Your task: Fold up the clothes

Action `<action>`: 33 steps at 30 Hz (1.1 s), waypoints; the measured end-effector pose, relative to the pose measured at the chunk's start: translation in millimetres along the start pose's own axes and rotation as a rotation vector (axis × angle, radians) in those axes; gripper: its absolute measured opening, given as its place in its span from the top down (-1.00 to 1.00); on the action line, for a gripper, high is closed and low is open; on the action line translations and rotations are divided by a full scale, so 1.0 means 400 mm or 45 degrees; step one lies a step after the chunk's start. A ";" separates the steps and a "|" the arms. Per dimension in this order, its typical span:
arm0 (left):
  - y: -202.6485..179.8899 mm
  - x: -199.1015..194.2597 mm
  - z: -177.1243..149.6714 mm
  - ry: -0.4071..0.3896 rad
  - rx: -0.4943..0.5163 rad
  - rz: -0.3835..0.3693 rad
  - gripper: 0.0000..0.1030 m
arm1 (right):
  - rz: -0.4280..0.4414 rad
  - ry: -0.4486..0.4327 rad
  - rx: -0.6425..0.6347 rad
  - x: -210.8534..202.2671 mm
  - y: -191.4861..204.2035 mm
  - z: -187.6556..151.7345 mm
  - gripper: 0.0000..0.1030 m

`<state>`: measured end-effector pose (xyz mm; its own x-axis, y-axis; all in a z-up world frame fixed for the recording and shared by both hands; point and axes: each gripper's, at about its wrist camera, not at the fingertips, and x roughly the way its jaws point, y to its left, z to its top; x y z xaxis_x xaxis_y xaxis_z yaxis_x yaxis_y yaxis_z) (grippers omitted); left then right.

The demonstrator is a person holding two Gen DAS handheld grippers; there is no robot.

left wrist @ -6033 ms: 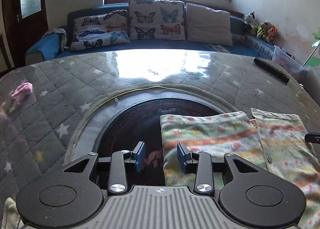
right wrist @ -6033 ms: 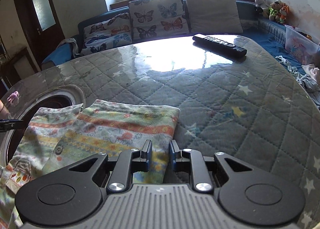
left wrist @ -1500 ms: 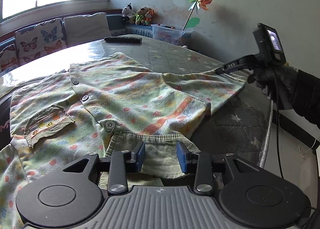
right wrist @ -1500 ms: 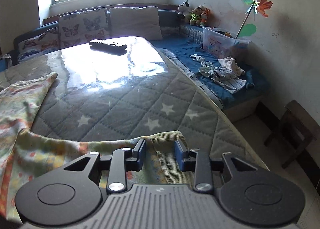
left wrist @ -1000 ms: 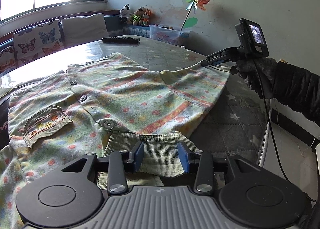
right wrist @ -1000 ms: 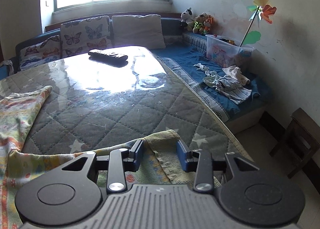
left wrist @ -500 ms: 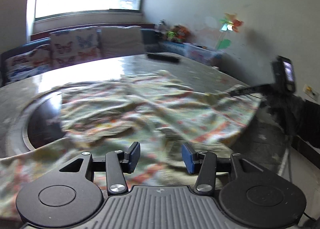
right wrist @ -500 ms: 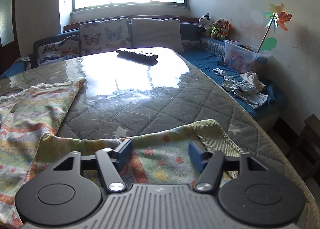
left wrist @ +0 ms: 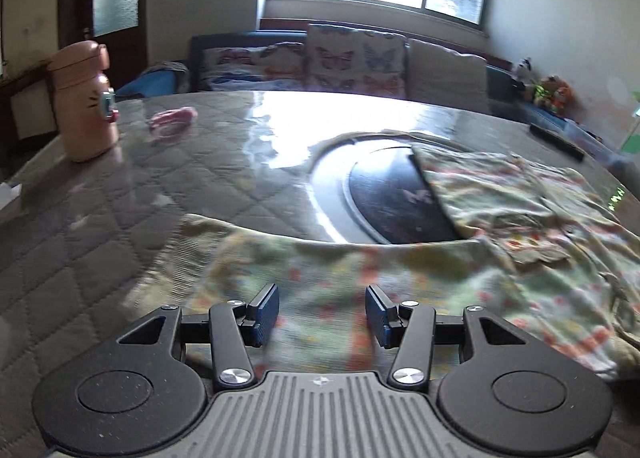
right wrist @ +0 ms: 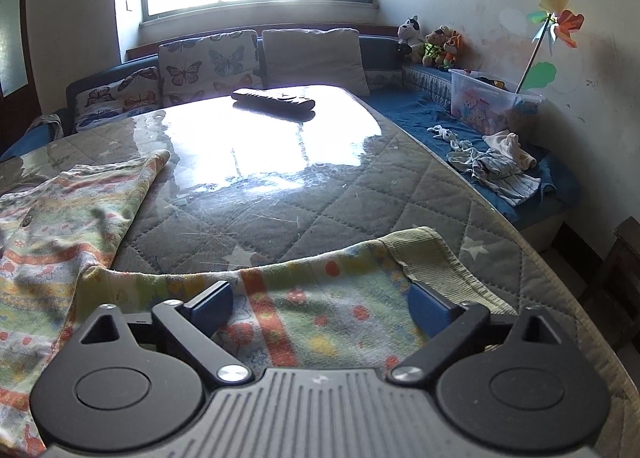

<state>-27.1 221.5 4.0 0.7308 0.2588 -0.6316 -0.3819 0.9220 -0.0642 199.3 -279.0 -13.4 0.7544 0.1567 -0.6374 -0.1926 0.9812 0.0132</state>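
Right tool (right wrist: 320, 308) opening, sleeve (right wrist: 320, 298) let go, left tool (left wrist: 322, 312) swung leftward, parted over shirt (left wrist: 500, 258), no legible writing.

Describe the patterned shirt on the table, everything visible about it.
The shirt is soft, light cotton-like cloth, pale green and yellow with orange stripes and small red dots. It lies spread and wrinkled on the quilted table, partly over the table's dark round inset. One sleeve ends in a ribbed green cuff; a button shows on the front. The right claw is opening over that sleeve, pads clear of it.
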 end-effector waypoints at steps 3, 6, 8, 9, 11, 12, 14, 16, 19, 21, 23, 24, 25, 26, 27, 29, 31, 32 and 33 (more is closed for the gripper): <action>0.030 0.003 0.000 -0.012 -0.001 0.039 -0.09 | 0.003 0.003 0.000 0.001 0.001 -0.001 -0.94; 0.053 0.007 0.000 -0.025 0.004 0.068 -0.11 | 0.009 0.010 -0.005 0.004 0.002 -0.001 -1.00; 0.066 0.010 0.002 -0.035 0.014 0.057 -0.11 | 0.008 0.012 -0.007 0.004 0.003 -0.002 -1.00; 0.070 0.011 0.003 -0.037 0.017 0.054 -0.11 | 0.009 0.012 -0.006 0.004 0.003 -0.003 -1.00; 0.073 0.015 0.006 -0.039 0.031 0.062 -0.11 | 0.010 0.013 -0.005 0.004 0.002 -0.003 -1.00; 0.073 0.018 0.005 -0.043 0.044 0.072 -0.11 | 0.010 0.014 -0.006 0.004 0.002 -0.003 -1.00; 0.075 0.021 0.004 -0.050 0.061 0.076 -0.12 | 0.010 0.014 -0.006 0.004 0.002 -0.002 -1.00; 0.075 0.022 0.006 -0.048 0.064 0.079 -0.12 | 0.012 0.014 -0.011 0.003 0.003 -0.002 -1.00; 0.071 0.023 0.010 -0.039 0.068 0.086 -0.12 | 0.001 0.009 -0.026 -0.006 0.008 -0.005 -1.00; 0.066 0.021 0.012 -0.030 0.066 0.091 -0.17 | -0.013 -0.001 -0.038 -0.020 0.010 -0.010 -1.00; 0.057 0.018 0.014 -0.020 0.064 0.094 -0.28 | -0.015 -0.007 -0.034 -0.031 0.007 -0.014 -1.00; 0.050 0.014 0.015 -0.022 0.068 0.101 -0.35 | -0.019 -0.013 -0.027 -0.044 0.000 -0.017 -1.00; 0.043 0.010 0.015 -0.025 0.072 0.109 -0.39 | -0.027 -0.017 -0.021 -0.053 -0.006 -0.019 -1.00; 0.036 0.004 0.015 -0.035 0.077 0.114 -0.47 | -0.034 -0.022 -0.015 -0.061 -0.012 -0.021 -1.00; 0.029 -0.004 0.016 -0.048 0.079 0.112 -0.53 | -0.049 -0.026 -0.008 -0.069 -0.019 -0.023 -0.99; 0.016 -0.018 0.020 -0.068 0.075 0.093 -0.61 | -0.086 -0.038 0.009 -0.083 -0.037 -0.028 -0.96; -0.001 -0.030 0.025 -0.083 0.081 0.075 -0.69 | -0.106 -0.041 0.026 -0.089 -0.052 -0.032 -0.86; -0.012 -0.037 0.028 -0.092 0.087 0.066 -0.73 | -0.130 -0.041 0.046 -0.091 -0.067 -0.037 -0.85; -0.021 -0.043 0.031 -0.102 0.093 0.054 -0.79 | -0.153 -0.040 0.066 -0.094 -0.081 -0.042 -0.80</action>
<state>-29.4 212.8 24.8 0.7589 0.3176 -0.5685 -0.3733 0.9275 0.0198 166.7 -318.6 -2.7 0.7896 0.0405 -0.6122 -0.0678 0.9975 -0.0215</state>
